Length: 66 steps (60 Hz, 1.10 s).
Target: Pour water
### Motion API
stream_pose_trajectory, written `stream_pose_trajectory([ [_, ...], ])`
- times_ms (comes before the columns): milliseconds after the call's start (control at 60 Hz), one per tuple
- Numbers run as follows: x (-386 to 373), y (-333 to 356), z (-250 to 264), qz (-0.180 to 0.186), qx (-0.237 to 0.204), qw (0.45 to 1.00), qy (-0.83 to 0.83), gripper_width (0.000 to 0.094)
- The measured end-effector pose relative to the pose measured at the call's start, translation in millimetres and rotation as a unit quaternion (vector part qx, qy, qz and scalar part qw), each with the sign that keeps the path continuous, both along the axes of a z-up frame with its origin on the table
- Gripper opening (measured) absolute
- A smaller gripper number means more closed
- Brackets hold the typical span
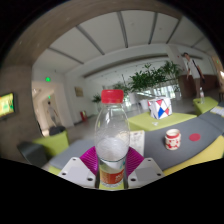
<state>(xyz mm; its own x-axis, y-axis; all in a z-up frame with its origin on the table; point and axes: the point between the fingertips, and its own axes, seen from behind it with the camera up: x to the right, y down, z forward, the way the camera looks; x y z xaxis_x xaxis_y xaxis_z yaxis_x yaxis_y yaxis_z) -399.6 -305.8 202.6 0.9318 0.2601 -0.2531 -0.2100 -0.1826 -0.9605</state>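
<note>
A wide office-like room seen from just behind the gripper (112, 178). Far to the left, a wall (10, 105) carries a small yellow-green panel. A little further in, a green sign (47, 78) glows above a dim corridor. A pale ceiling (120, 30) with panel seams arches over everything.

In the middle stands a clear plastic bottle (111, 140), upright, with a red cap (112, 96) and a red label low on its body. It sits between the two fingers (78, 172), whose pink pads (90, 158) lie close against its lower sides. The fingers appear clamped on the bottle, though the contact itself is hard to make out. Whether the bottle rests on the bench or is lifted off it cannot be told.

Behind the bottle, a leafy green plant (152, 77) rises. Just right of that stands a white box (160, 108) with red and blue markings. Nearer and right of the bottle, a small white cup (172, 139) with a red pattern sits on the yellow-green bench (200, 150). Beyond it, a red disc (195, 135) lies flat on the bench. At the far right, a person (190, 72) stands in the background.
</note>
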Motion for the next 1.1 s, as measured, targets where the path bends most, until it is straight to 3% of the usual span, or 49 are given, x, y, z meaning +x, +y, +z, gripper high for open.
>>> stream_pose_trajectory([
  [117, 9, 47, 63, 0.046, 0.020, 0.990, 0.129, 0.0311],
  [233, 15, 97, 95, 0.104, -0.030, 0.941, 0.320, 0.0311],
  [367, 40, 152, 107, 0.152, -0.078, 0.828, 0.534, 0.0311],
  [550, 90, 231, 48, 0.119, -0.129, 0.697, 0.695, 0.0311],
  [733, 119, 267, -21, 0.061, -0.170, 0.638, 0.748, 0.0312],
  [967, 130, 271, -31, 0.057, -0.179, 0.642, 0.744, 0.0312],
  [1100, 125, 253, 4, 0.080, -0.161, 0.728, 0.662, 0.0309],
])
